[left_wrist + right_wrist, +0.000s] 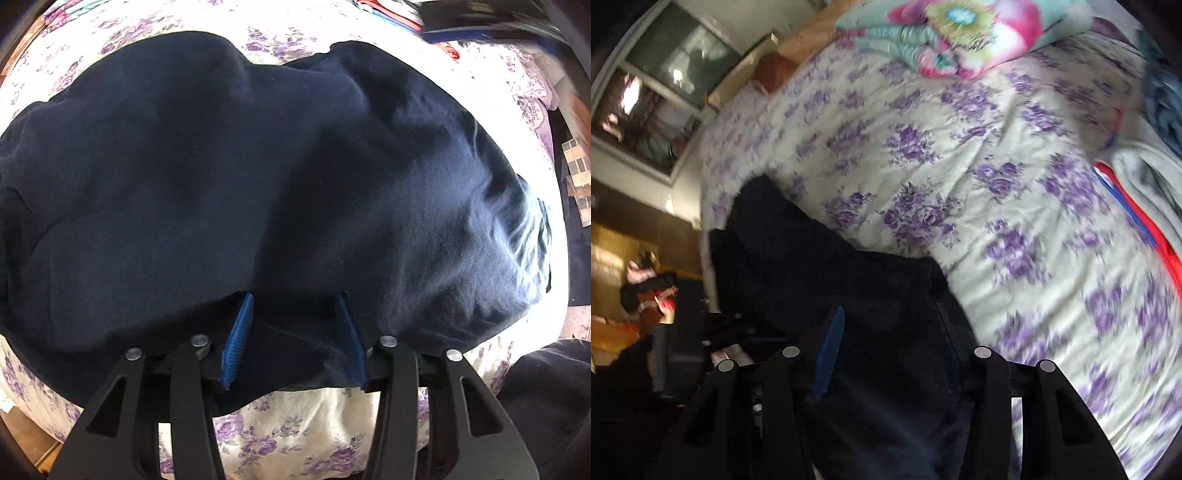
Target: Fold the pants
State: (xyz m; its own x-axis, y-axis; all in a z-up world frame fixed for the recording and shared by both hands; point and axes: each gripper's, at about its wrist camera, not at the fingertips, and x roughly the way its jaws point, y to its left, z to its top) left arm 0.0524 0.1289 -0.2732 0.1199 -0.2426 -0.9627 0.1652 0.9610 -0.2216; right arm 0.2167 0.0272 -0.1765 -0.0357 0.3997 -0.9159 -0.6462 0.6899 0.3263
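Dark navy pants (258,177) lie spread and rumpled on a floral bedspread (288,435), filling most of the left wrist view. My left gripper (293,306) has its blue-padded jaws wide apart over the near edge of the pants, with cloth lying between the pads, not pinched. In the right wrist view the pants (827,266) run from the gripper up toward the left. My right gripper (890,314) also has its jaws apart, with dark cloth between them. The right view is blurred by motion.
The bedspread (997,177) has purple flowers on cream. A folded pink and teal blanket (960,33) lies at the far end. A red, white and blue folded cloth (1137,221) lies at the right. A window (665,85) and room clutter show on the left.
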